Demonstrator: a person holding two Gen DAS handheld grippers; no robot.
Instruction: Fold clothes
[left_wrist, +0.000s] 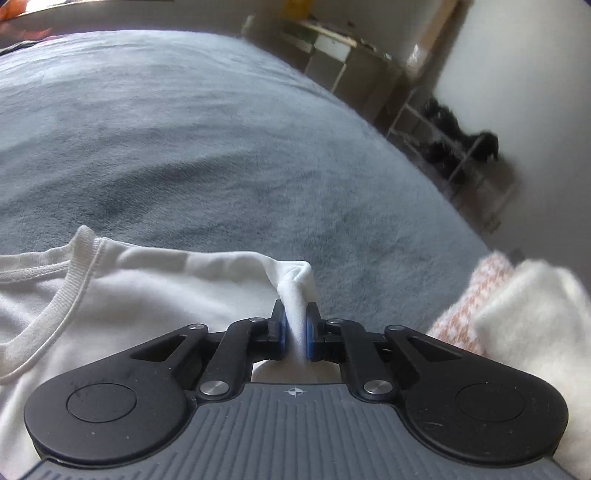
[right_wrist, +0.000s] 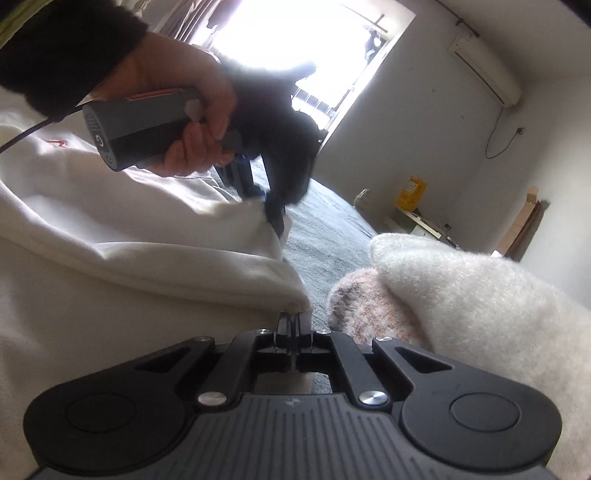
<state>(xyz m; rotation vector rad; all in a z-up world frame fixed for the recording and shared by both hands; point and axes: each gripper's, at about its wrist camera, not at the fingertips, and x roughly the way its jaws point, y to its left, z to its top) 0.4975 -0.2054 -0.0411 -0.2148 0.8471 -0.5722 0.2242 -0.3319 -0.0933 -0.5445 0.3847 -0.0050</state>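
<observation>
A white shirt (left_wrist: 147, 295) with a ribbed neckline lies on the grey bed cover (left_wrist: 184, 129). My left gripper (left_wrist: 295, 325) is shut on a bunched fold of the shirt, near its shoulder edge. In the right wrist view the same shirt (right_wrist: 129, 258) fills the left side, and my right gripper (right_wrist: 293, 325) is shut on its folded edge. The left gripper (right_wrist: 273, 214) shows there too, held by a hand, pinching the shirt farther along the same edge.
A fluffy white and pink-patterned garment (left_wrist: 517, 306) lies at the right, close to both grippers, and shows in the right wrist view (right_wrist: 461, 295). The bed's edge runs at the right, with shelves (left_wrist: 443, 147) and a wall beyond. A yellow box (right_wrist: 412, 192) stands past the bed.
</observation>
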